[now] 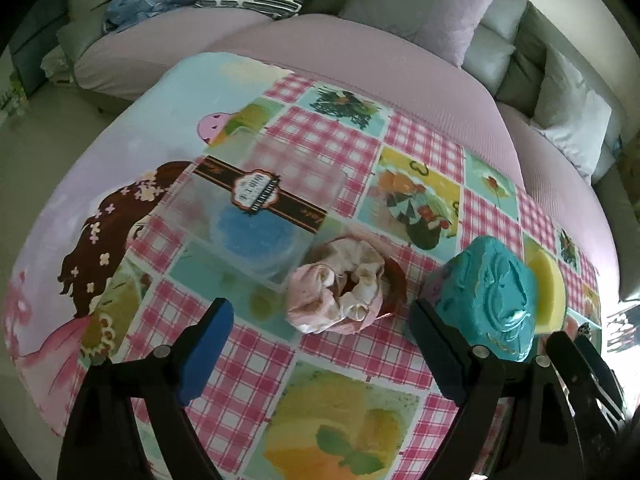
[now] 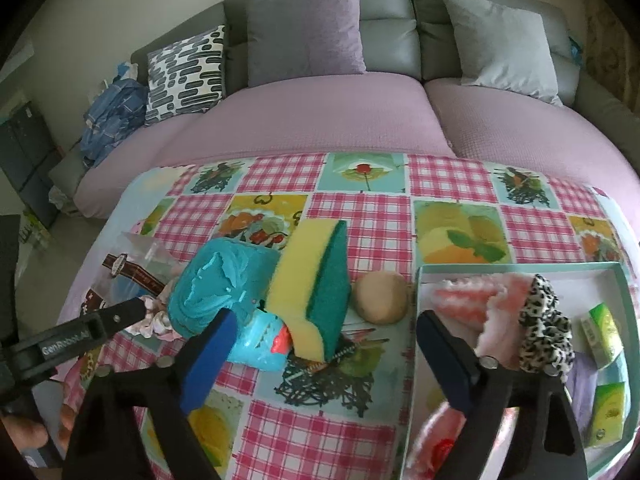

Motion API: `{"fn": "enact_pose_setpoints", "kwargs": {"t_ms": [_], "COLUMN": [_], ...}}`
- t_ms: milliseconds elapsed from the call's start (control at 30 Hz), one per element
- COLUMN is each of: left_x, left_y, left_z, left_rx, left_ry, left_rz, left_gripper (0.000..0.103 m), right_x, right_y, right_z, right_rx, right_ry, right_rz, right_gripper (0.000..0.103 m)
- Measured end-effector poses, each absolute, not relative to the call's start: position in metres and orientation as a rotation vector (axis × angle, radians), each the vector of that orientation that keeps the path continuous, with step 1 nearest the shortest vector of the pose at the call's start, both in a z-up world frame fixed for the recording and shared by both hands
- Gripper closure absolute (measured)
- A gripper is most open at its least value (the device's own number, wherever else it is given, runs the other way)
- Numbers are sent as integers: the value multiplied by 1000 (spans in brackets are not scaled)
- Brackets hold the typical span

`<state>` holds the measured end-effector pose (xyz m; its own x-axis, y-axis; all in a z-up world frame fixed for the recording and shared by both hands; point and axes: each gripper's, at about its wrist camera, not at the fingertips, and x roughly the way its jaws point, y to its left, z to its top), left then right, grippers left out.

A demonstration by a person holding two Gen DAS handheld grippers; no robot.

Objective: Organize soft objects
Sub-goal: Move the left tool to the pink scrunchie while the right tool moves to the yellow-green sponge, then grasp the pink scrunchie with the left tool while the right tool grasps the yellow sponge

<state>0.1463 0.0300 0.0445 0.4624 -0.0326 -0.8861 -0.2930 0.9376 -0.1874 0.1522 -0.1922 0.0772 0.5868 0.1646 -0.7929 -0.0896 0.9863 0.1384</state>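
Indoors, a desk (image 2: 360, 216) under pink checked oilcloth stands before a grey sofa (image 2: 400, 40) with lilac seat covers. Both tools, left (image 1: 320, 344) and right (image 2: 320, 344), gape released. The pink scrunchie (image 1: 340, 292) lies beside a clear box (image 1: 248, 216); the sponge (image 2: 316, 280) leans on teal putty (image 2: 216, 292).

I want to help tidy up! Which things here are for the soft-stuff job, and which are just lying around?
For the job: pink scrunchie, teal roll, yellow-green sponge, tan ball, tray holding the leopard scrunchie.

Just lying about: sofa cushions, blue clothes, clear lidded box.
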Motion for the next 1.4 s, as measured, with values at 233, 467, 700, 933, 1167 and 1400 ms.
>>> {"fn": "enact_pose_setpoints", "kwargs": {"t_ms": [233,467,700,933,1167,1400], "left_x": [152,155,156,156,152,150], "left_y": [32,33,36,35,28,18], "left_z": [28,23,19,24,39,55], "left_rx": [-392,-410,-439,-432,-400,-369], "left_ry": [1118,1125,1123,1097,1055,1012], "left_rz": [136,128,128,119,100,74], "left_gripper": [32,44,73,91,93,93], "right_x": [156,159,159,156,148,137], "right_y": [-188,-186,-189,-191,-198,-208], "right_z": [76,69,66,70,82,97], "right_rx": [95,107,129,127,119,107], "right_ry": [912,922,932,924,903,888], "right_rz": [163,171,180,174,154,138], "right_gripper": [31,59,72,72,72,72]}}
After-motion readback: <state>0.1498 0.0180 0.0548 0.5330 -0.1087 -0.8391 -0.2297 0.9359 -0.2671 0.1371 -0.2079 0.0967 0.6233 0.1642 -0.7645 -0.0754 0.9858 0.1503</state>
